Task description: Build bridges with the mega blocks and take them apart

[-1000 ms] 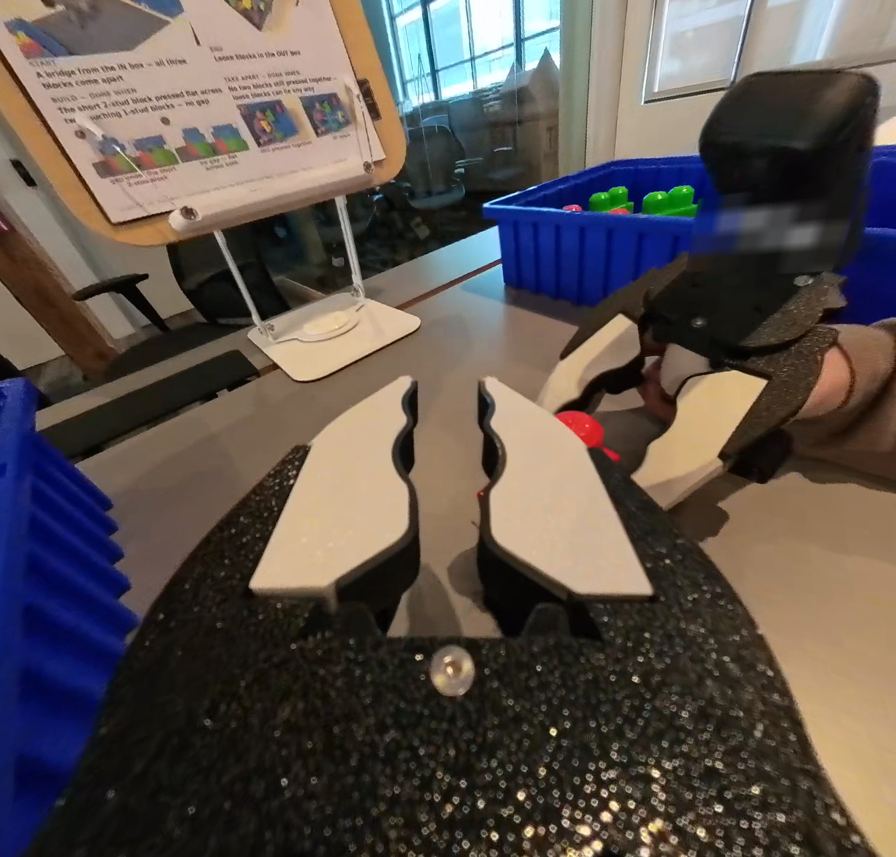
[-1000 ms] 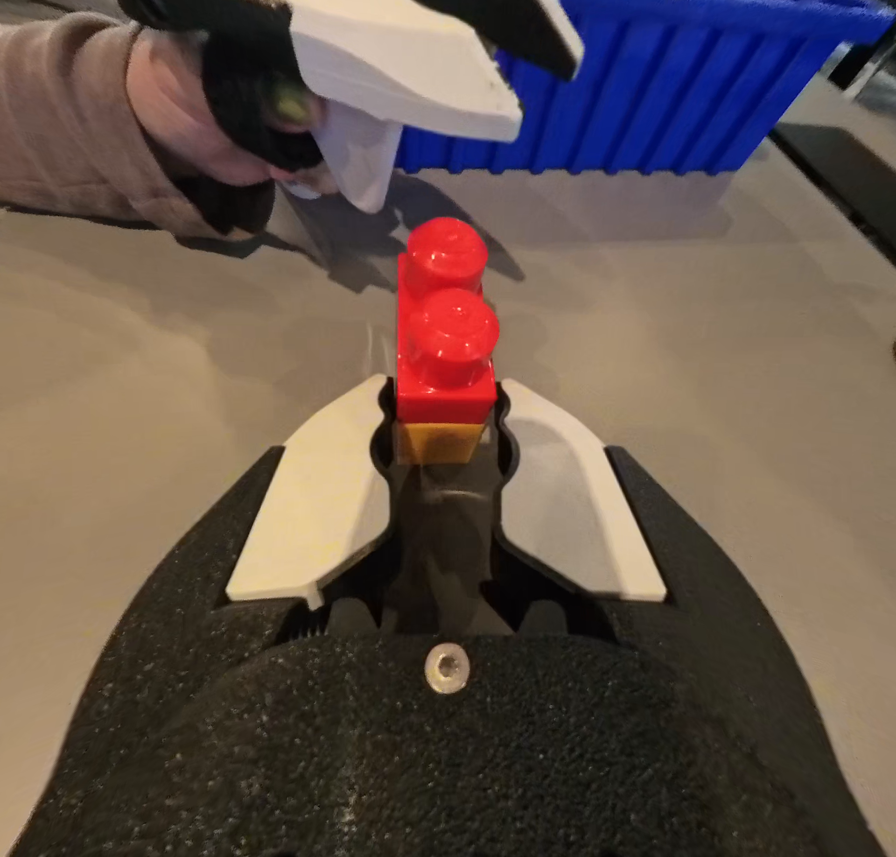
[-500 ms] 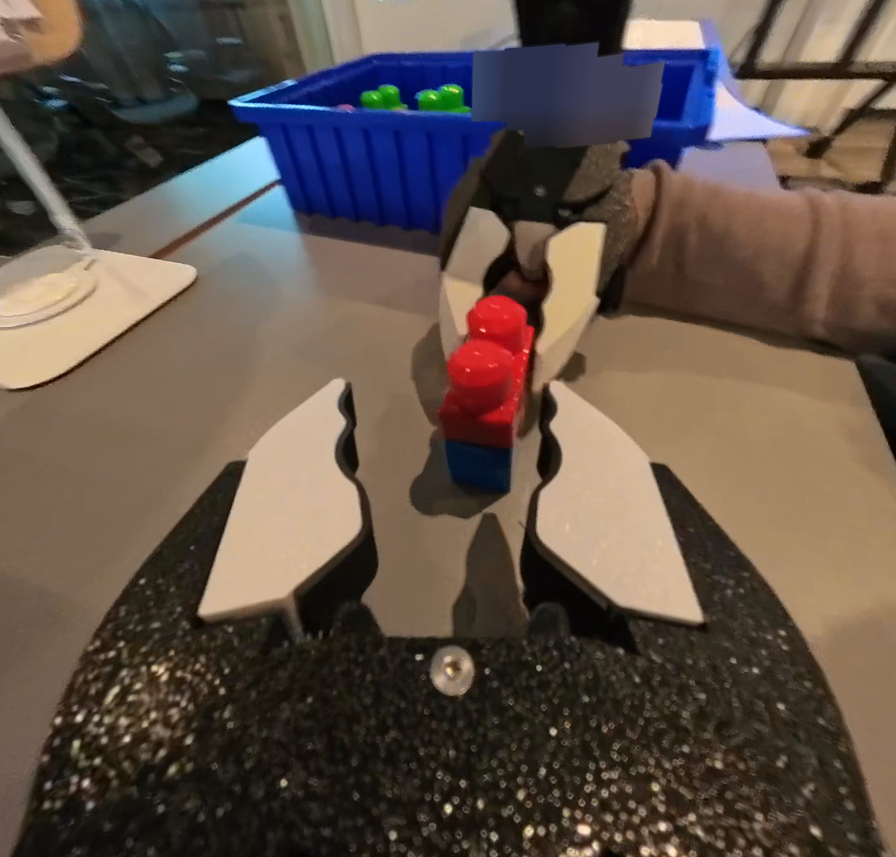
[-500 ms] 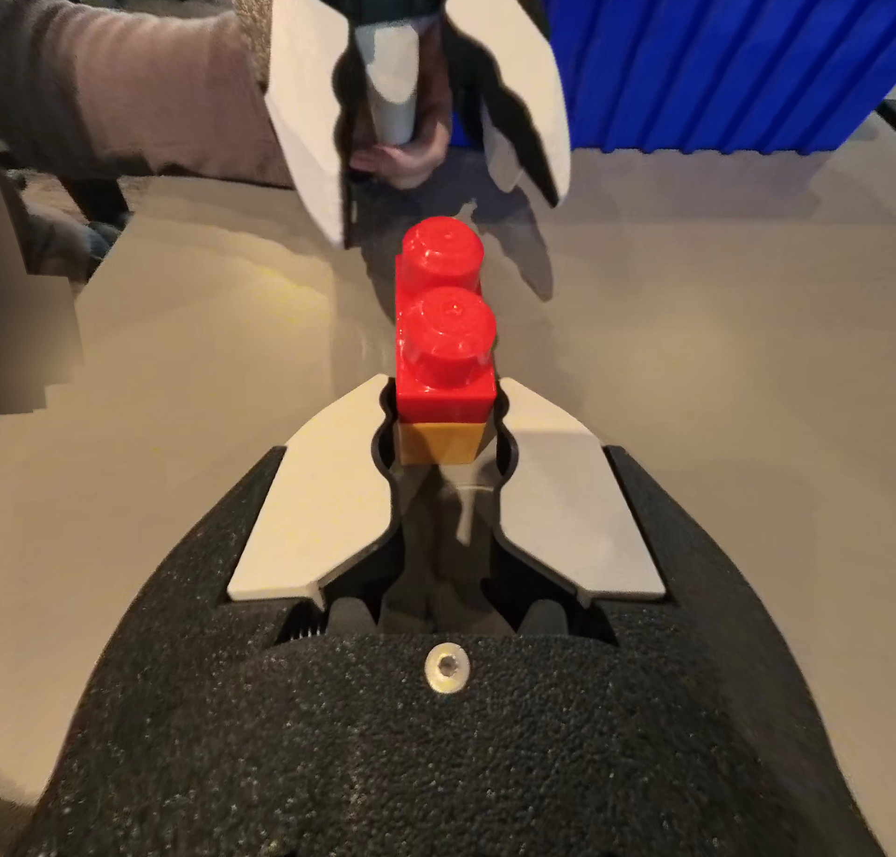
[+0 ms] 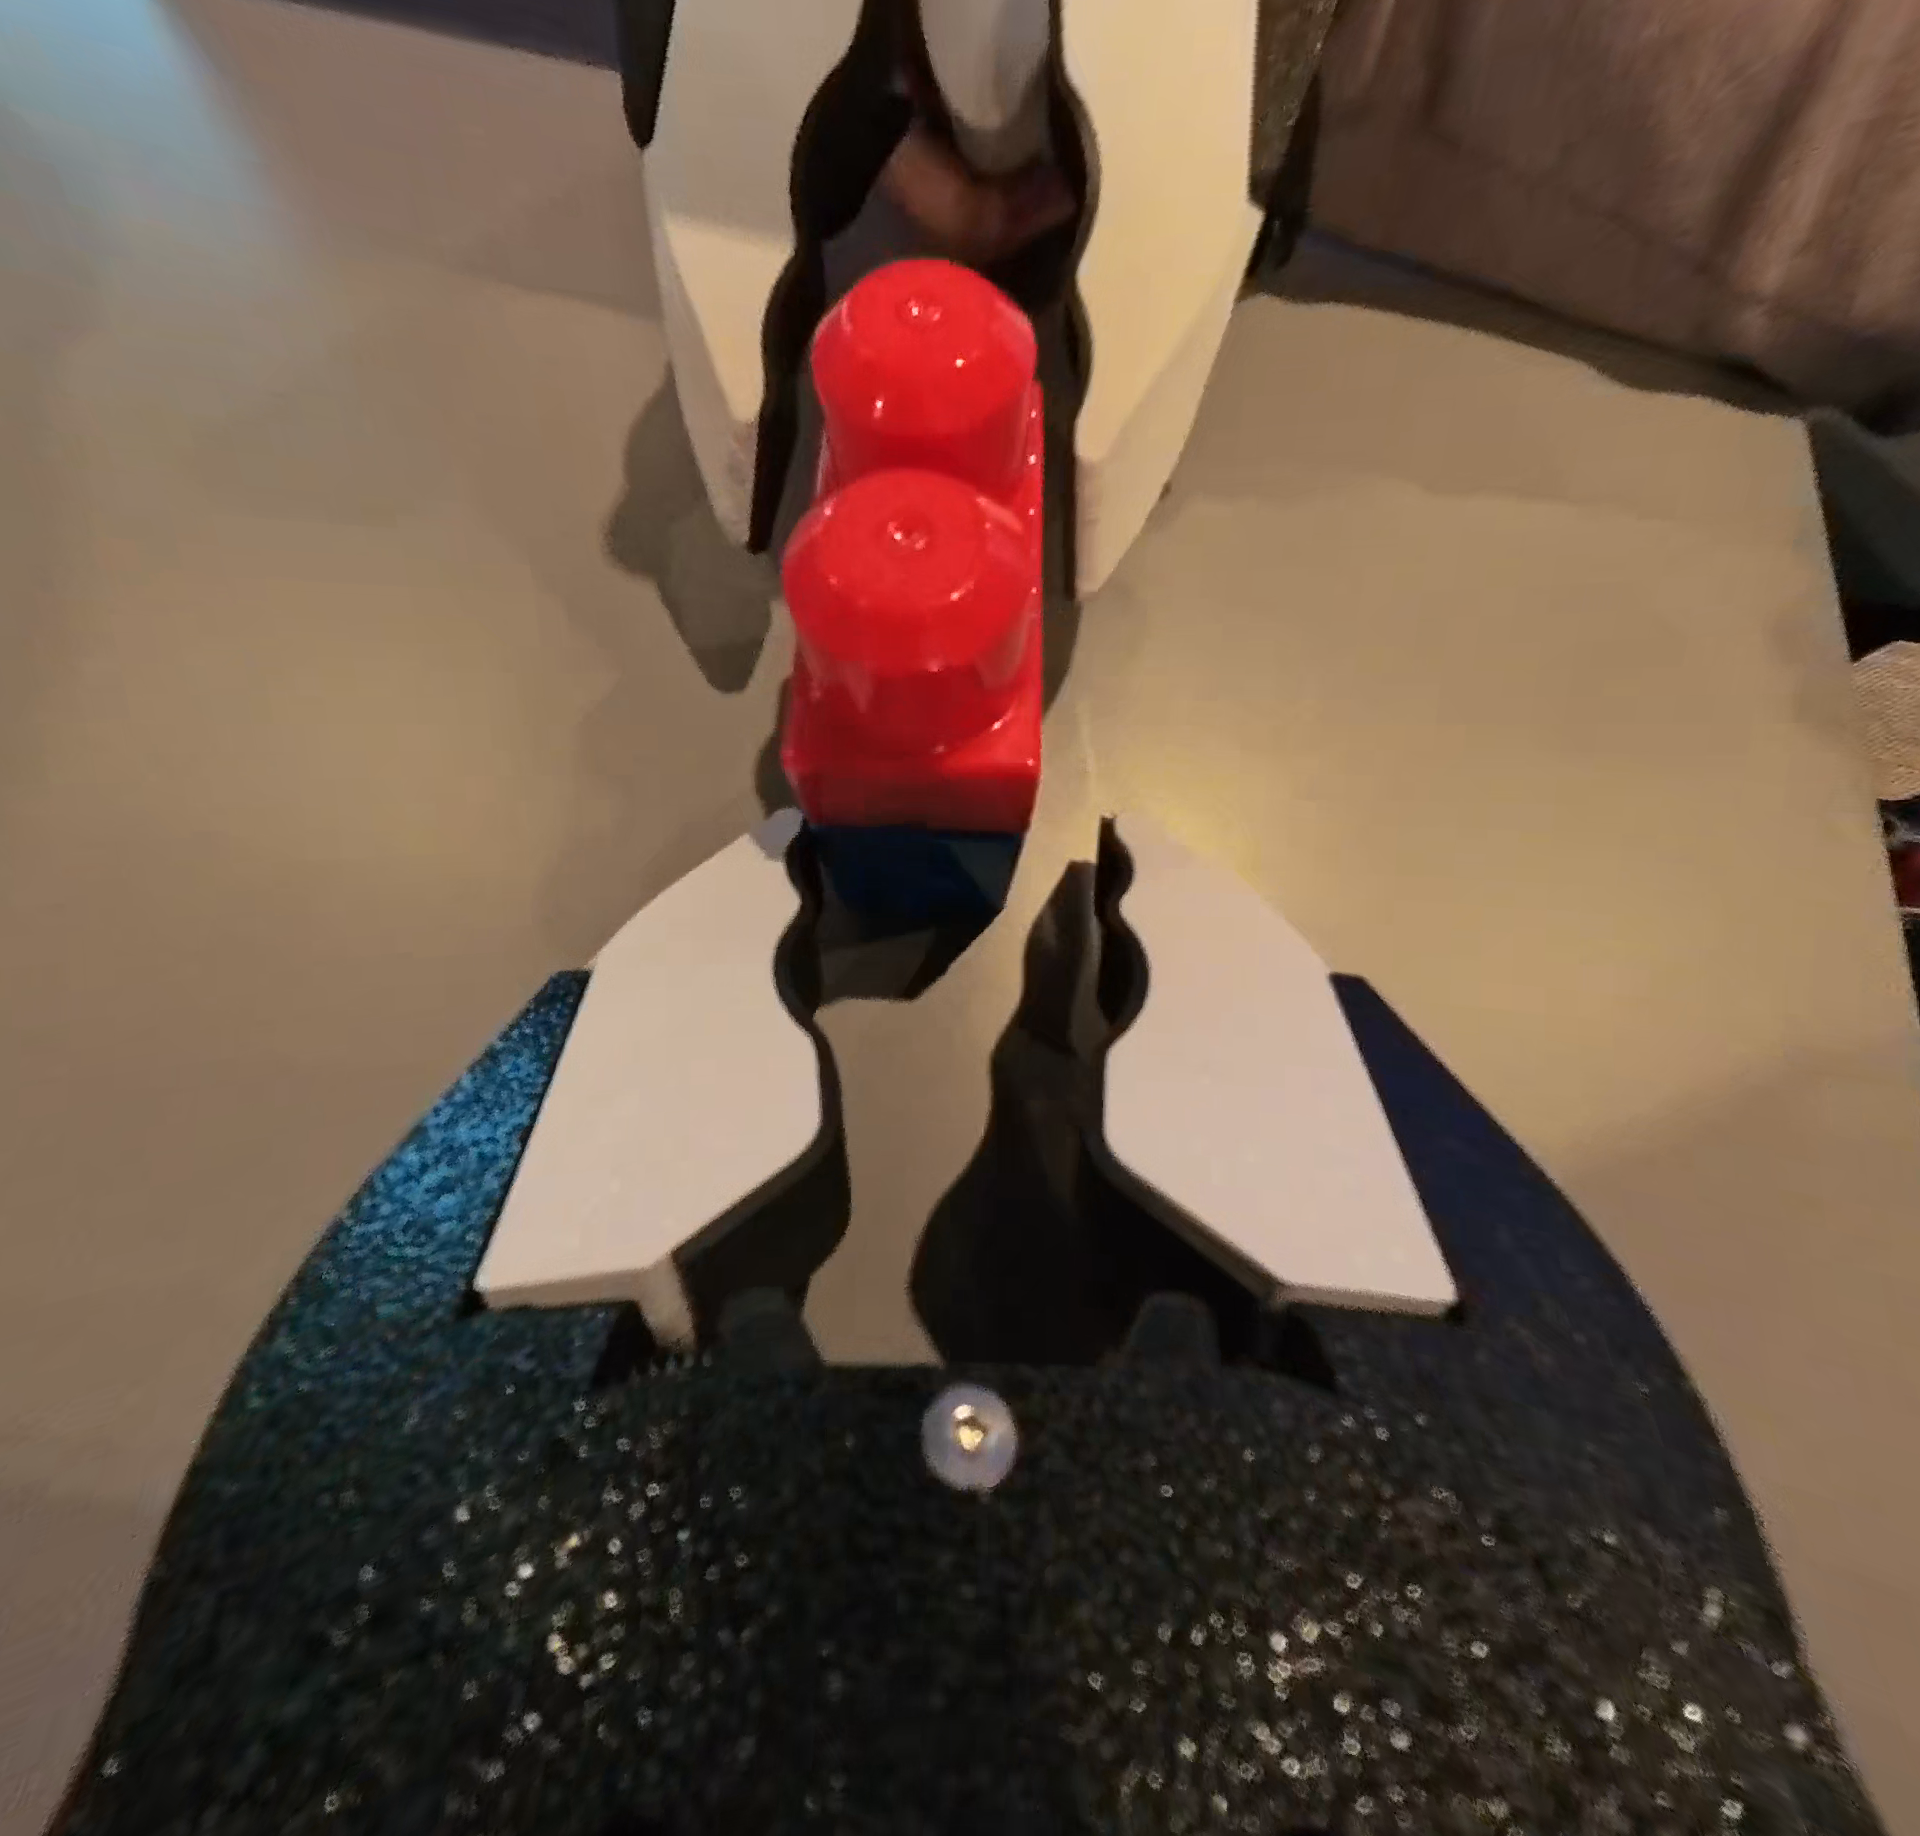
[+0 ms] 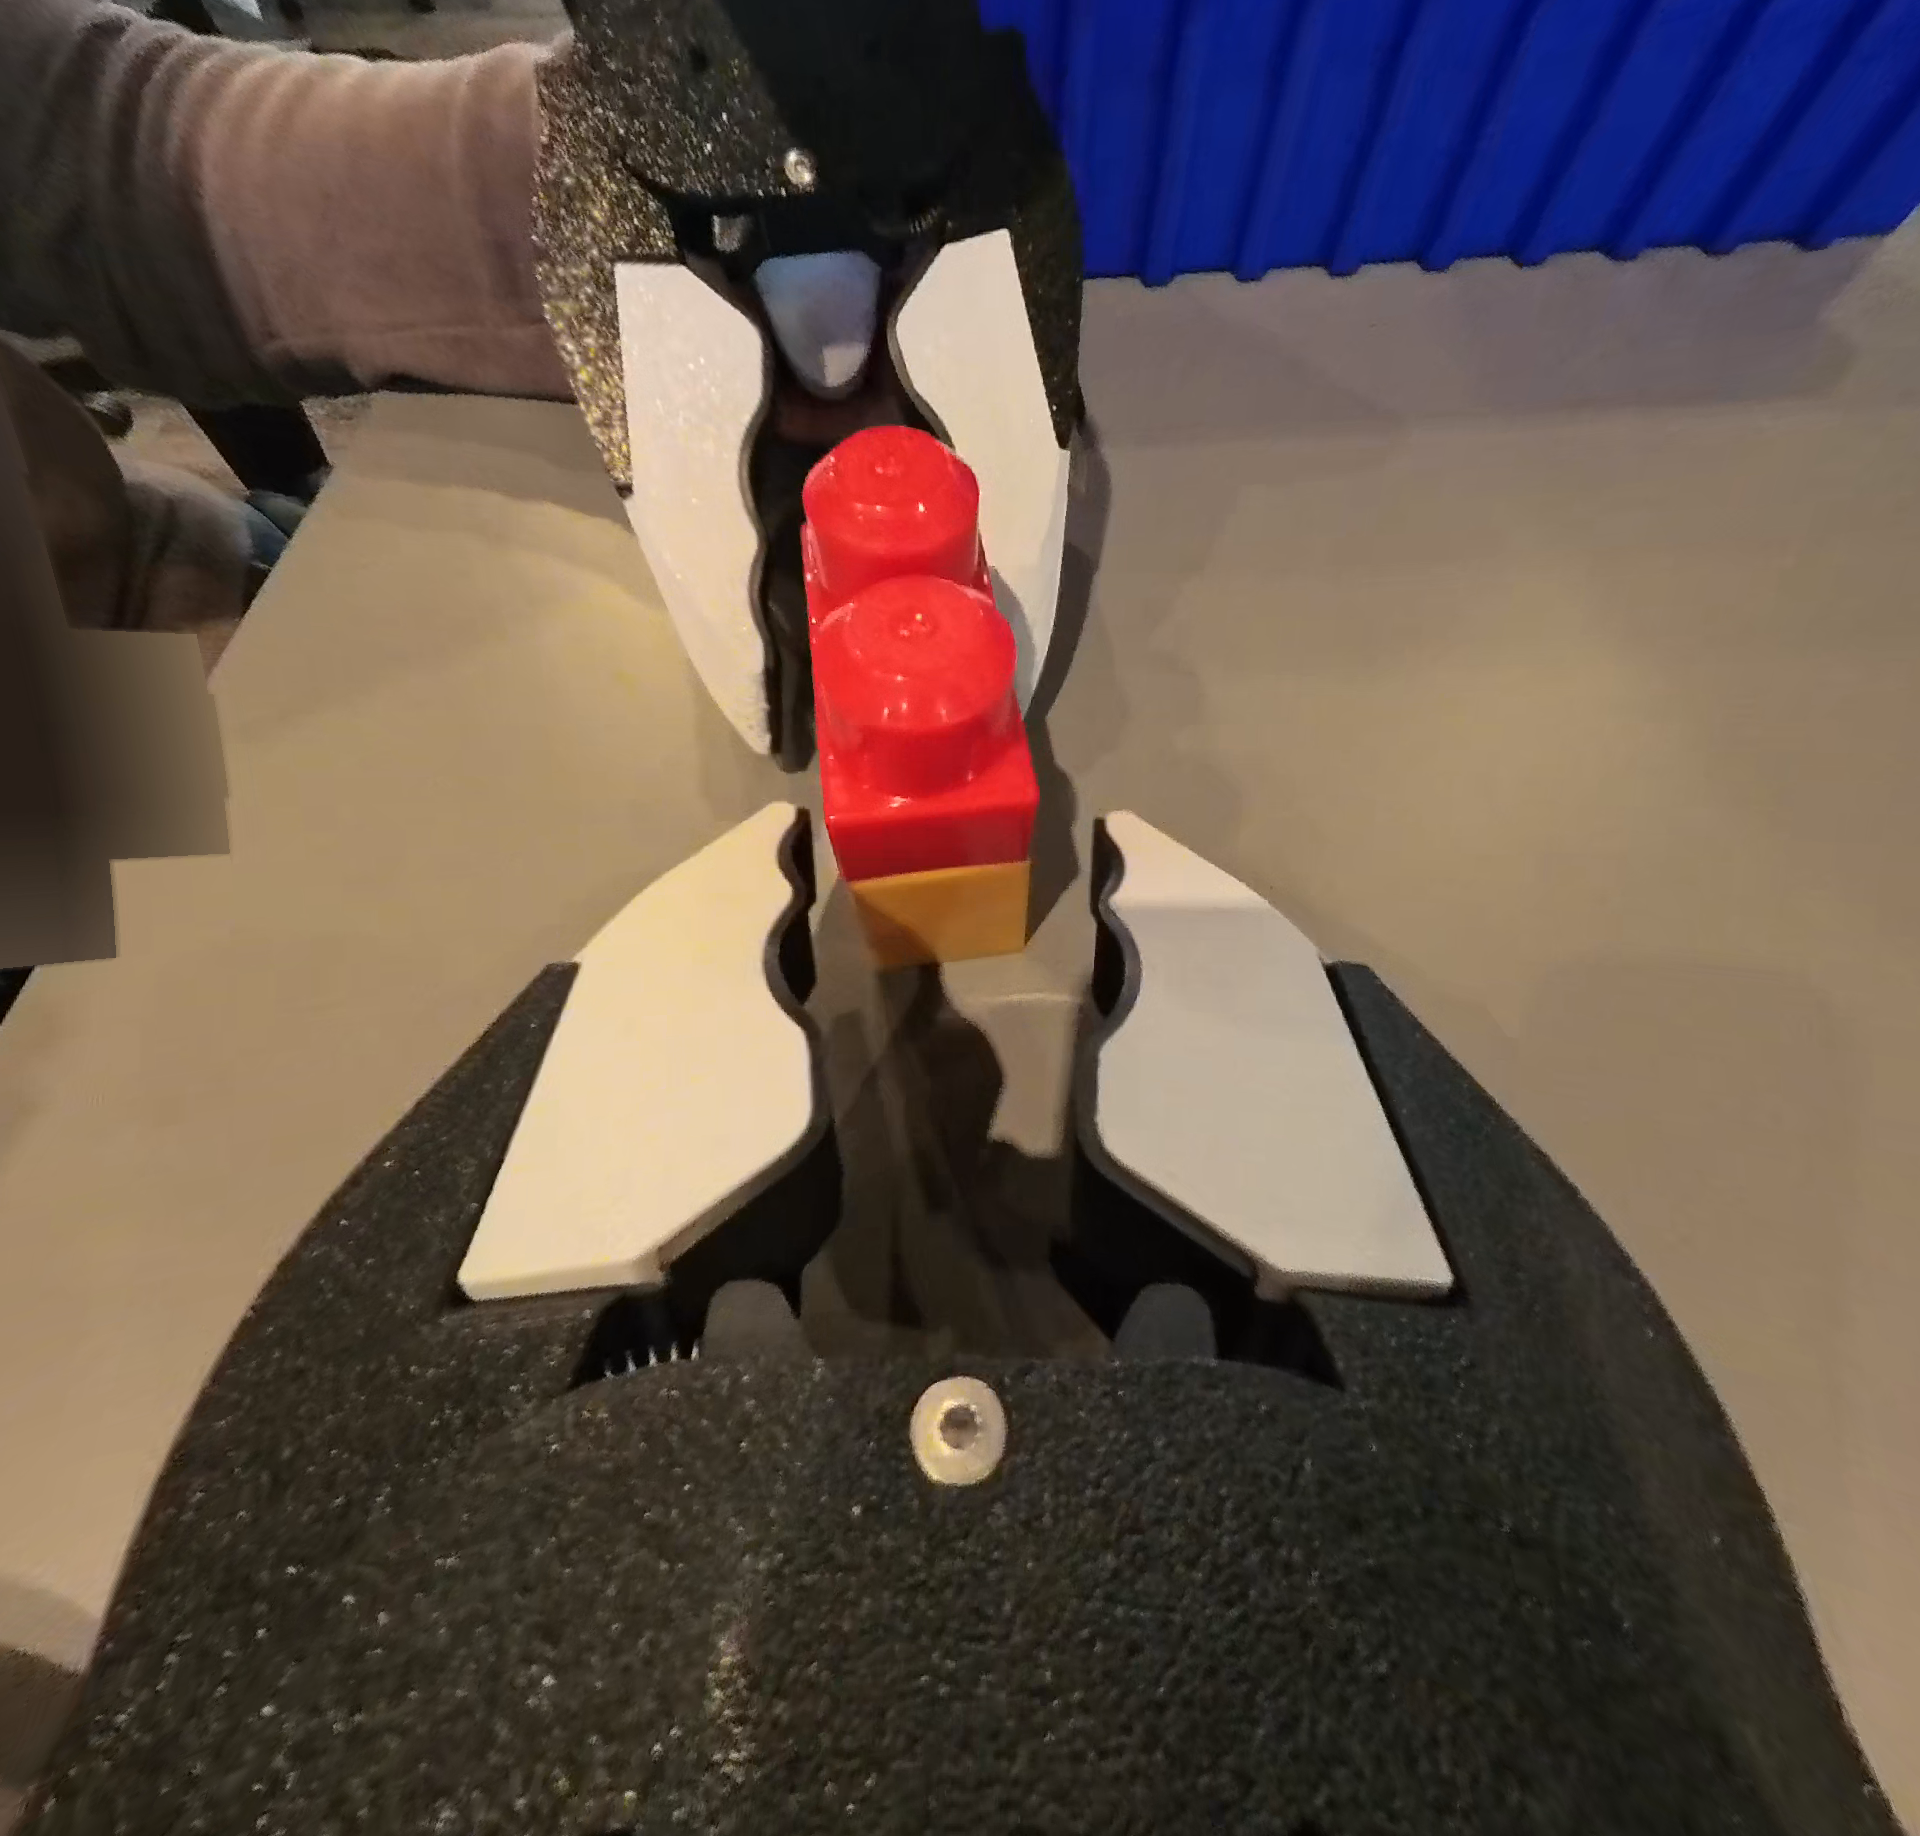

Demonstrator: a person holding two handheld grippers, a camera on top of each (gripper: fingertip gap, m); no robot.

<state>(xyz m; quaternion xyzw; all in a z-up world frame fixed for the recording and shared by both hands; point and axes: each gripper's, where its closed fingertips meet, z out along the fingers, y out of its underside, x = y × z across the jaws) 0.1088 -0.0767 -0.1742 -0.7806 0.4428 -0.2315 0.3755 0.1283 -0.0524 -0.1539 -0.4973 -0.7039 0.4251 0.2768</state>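
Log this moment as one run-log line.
bridge: red two-stud block atop blue block and yellow block | left gripper: open, straddling blue block | right gripper: open, straddling yellow block

One small bridge stands upright on the table. Top piece: a glossy red two-stud block [image 5: 914, 643], lying level, its long axis running between the two views. Its ends rest on two supports: a dark blue block [image 5: 909, 877] under the end seen in the left wrist view, and a yellow block [image 6: 940, 908] under the opposite end. All three appear pressed together.
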